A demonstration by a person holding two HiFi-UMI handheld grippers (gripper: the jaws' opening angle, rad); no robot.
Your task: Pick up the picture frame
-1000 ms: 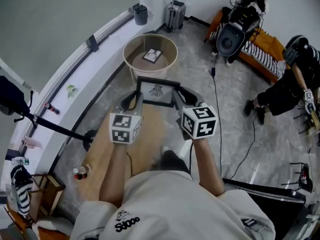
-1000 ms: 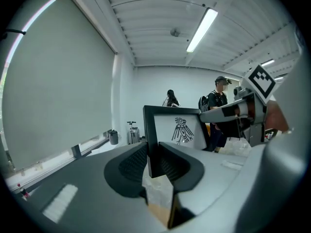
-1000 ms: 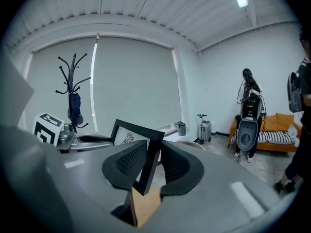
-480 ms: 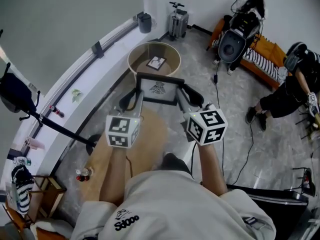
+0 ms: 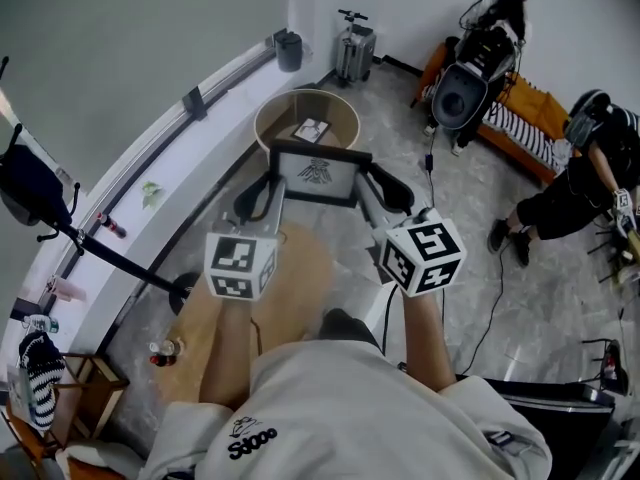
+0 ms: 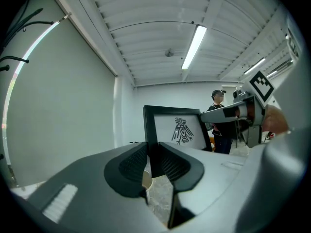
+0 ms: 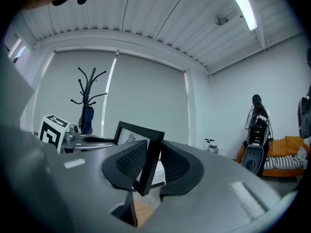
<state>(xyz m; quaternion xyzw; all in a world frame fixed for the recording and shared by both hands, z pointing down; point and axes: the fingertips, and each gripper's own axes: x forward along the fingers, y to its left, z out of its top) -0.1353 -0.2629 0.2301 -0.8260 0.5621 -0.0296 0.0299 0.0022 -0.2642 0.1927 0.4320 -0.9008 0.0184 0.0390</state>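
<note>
Two claws had the picture frame [image 5: 315,173] between them, one on each side rail. The left claw [image 5: 272,180] was closed on the frame's left upright. In the left gripper view the ribbed pads of that claw [image 6: 149,155] pressed on both faces of the black moulding, low on the rail. The right claw [image 5: 366,182] was shut the same way on the right upright. In the right gripper view its pads [image 7: 130,163] pinched the rail edge-on, and the rail leaned a little between them.

The frame [image 6: 177,129] hung upright in the air in front of the person, its bird print facing them. It was clear of the tan counter [image 5: 200,313] and stood over the floor near a round tub [image 5: 268,118].

Judging by its thin moulding and the easy level hold, the frame was probably light and stiff. The smooth black rail [image 7: 153,147] looked likely to slide if the pinch slackened, and the pane, if glazed, would be the fragile part. The side rails seemed the right place to hold: solid moulding, clear of the pane. A grip on both sides should stop the frame swinging or twisting. The slight lean at the right rail suggested the hold there was the less square one.
</note>
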